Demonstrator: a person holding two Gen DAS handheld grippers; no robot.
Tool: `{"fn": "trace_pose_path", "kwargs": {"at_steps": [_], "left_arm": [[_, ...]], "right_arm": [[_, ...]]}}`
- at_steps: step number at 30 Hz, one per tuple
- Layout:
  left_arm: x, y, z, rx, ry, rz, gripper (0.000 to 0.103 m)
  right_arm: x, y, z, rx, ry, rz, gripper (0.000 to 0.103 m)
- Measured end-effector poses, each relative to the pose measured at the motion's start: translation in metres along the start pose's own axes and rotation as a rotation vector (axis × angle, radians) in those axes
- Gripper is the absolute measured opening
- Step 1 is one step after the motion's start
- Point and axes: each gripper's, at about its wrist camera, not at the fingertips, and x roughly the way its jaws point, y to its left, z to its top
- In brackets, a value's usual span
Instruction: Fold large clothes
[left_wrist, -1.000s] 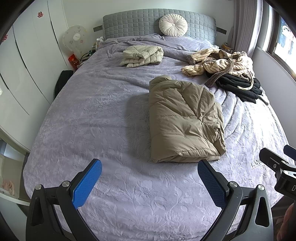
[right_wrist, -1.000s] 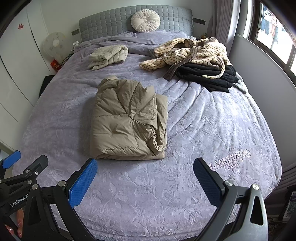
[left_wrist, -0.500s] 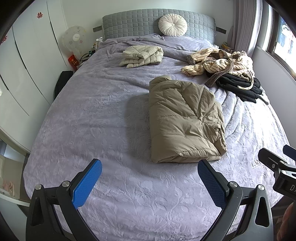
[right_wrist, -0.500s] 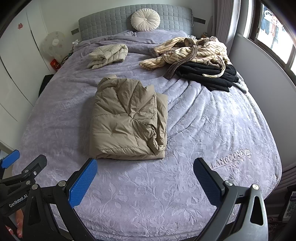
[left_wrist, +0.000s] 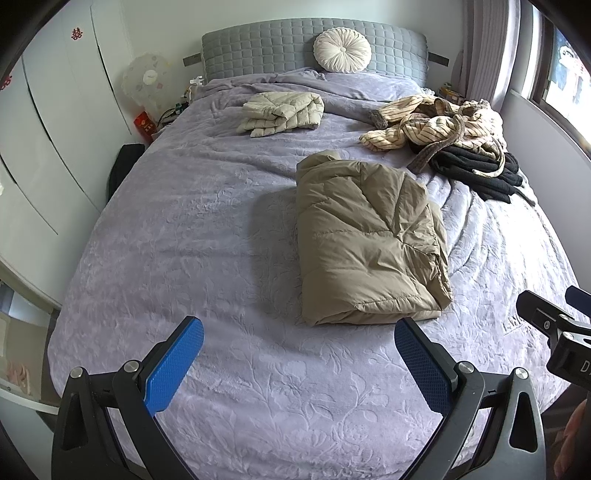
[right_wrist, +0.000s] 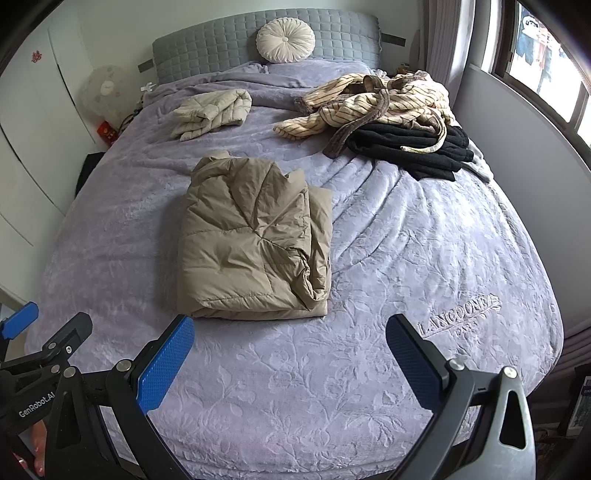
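Note:
A tan puffer jacket (left_wrist: 365, 240) lies folded in a block in the middle of the lavender bed (left_wrist: 207, 229); it also shows in the right wrist view (right_wrist: 255, 240). My left gripper (left_wrist: 299, 354) is open and empty, held above the bed's near end, short of the jacket. My right gripper (right_wrist: 290, 350) is open and empty, also short of the jacket's near edge. A smaller cream quilted jacket (left_wrist: 282, 112) lies folded near the headboard. A striped beige robe (right_wrist: 373, 101) lies crumpled on black clothes (right_wrist: 410, 147) at the far right.
A round white cushion (left_wrist: 341, 50) leans on the grey headboard. White wardrobes (left_wrist: 40, 140) and a fan (left_wrist: 146, 79) stand left of the bed. A grey wall panel and window (right_wrist: 535, 55) run along the right side.

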Motion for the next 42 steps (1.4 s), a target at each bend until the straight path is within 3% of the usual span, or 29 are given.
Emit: {"fn": "trace_pose_path", "kwargs": {"at_steps": [42], "left_arm": [[0.009, 0.005, 0.007, 0.028, 0.012, -0.005, 0.103]], "right_arm": [[0.001, -0.018, -0.001, -0.012, 0.020, -0.008, 0.103]]}}
